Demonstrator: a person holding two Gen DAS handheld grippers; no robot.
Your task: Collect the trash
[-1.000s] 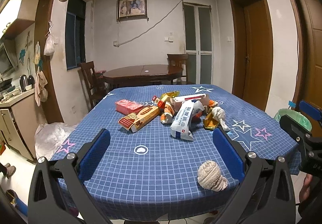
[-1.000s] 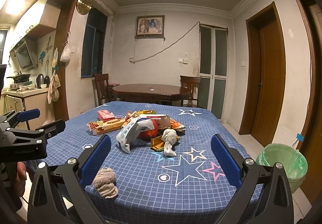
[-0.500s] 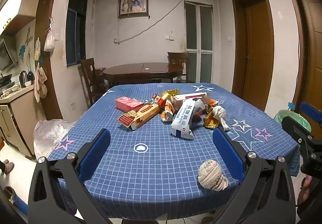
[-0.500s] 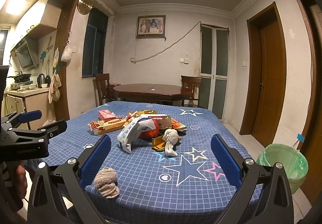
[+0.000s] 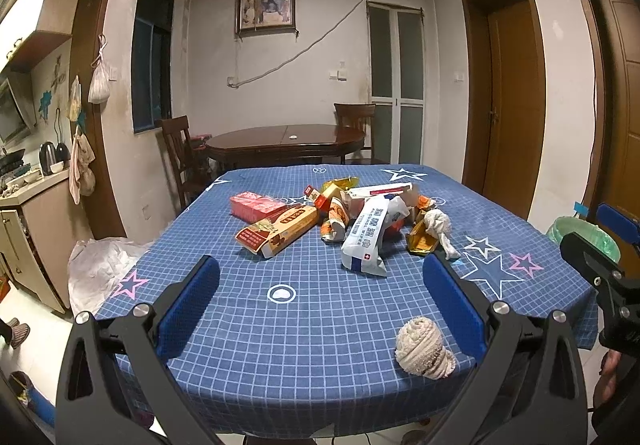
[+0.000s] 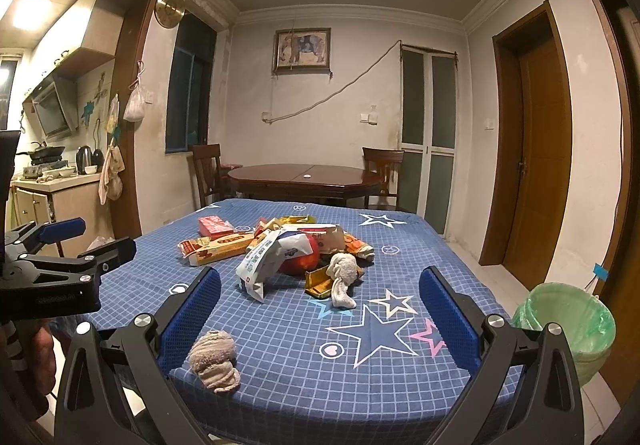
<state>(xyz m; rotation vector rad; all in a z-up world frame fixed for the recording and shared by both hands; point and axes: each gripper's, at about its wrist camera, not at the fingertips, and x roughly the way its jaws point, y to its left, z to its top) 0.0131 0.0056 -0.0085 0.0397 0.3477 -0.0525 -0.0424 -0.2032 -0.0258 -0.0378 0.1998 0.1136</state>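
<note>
A heap of trash lies mid-table: a white wipes packet (image 5: 366,235) (image 6: 266,259), a tan carton (image 5: 278,231) (image 6: 218,247), a pink box (image 5: 256,205), a gold wrapper (image 6: 320,283), a white rag (image 5: 440,229) (image 6: 342,279). A beige cloth ball (image 5: 424,349) (image 6: 214,359) sits near the front edge. A green-lined bin (image 6: 570,325) (image 5: 586,239) stands on the floor at the right. My left gripper (image 5: 320,305) hangs open over the near table, empty. My right gripper (image 6: 320,315) is open and empty too, short of the heap.
The table wears a blue checked cloth with stars (image 5: 280,325). A dark wooden table with two chairs (image 5: 286,143) stands behind. A kitchen counter (image 5: 36,205) is on the left, brown doors (image 5: 516,105) on the right. A white plastic sheet (image 5: 100,269) lies on the floor.
Both cameras have crept slightly forward and up toward the table. Nothing on the table has moved, and both grippers stay open.
</note>
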